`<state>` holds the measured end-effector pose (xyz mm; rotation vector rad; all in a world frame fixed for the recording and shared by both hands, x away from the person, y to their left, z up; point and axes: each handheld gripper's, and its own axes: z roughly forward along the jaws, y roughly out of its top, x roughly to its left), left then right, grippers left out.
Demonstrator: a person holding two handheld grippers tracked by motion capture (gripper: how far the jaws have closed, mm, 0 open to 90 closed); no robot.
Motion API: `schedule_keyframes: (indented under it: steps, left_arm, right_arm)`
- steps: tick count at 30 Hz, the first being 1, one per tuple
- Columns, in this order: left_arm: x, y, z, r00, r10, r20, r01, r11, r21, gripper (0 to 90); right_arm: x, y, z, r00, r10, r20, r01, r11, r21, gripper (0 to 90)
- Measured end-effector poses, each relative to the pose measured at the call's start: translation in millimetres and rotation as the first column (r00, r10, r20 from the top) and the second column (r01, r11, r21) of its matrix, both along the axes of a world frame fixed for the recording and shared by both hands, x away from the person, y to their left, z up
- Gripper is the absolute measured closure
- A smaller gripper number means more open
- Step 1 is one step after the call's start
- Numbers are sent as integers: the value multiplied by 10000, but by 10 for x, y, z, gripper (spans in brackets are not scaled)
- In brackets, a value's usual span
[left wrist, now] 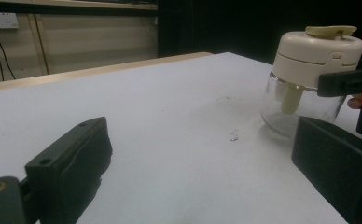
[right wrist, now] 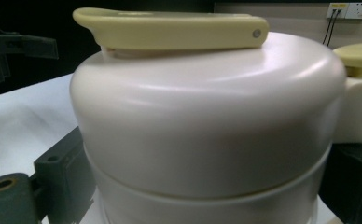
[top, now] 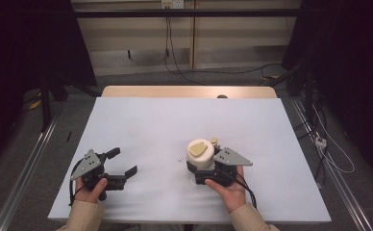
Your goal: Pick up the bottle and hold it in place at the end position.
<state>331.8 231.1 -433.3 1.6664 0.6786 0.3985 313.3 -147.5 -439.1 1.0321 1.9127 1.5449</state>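
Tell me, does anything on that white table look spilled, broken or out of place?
Only a few tiny crumbs or specks lie on the table just left of the jar, which stands upright and looks undamaged between the right claw's jaws. The left claw is open.

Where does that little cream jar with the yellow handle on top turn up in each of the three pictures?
High view: the jar stands right of centre, between the right gripper jaws.
Left gripper view: the jar is at the far right, on the white table.
Right gripper view: the jar looms close, across most of the picture.
Shared landmark: the yellow handle on its lid.
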Motion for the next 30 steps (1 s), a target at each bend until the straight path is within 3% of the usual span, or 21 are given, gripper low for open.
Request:
schedule_keyframes:
  steps: [30]
  left_arm:
    - [-7,28,10,10000,4,-9,-4,9999,-120,43]
  right_arm:
    - [338,119,86,9998,-119,174,111,9991,421,67]
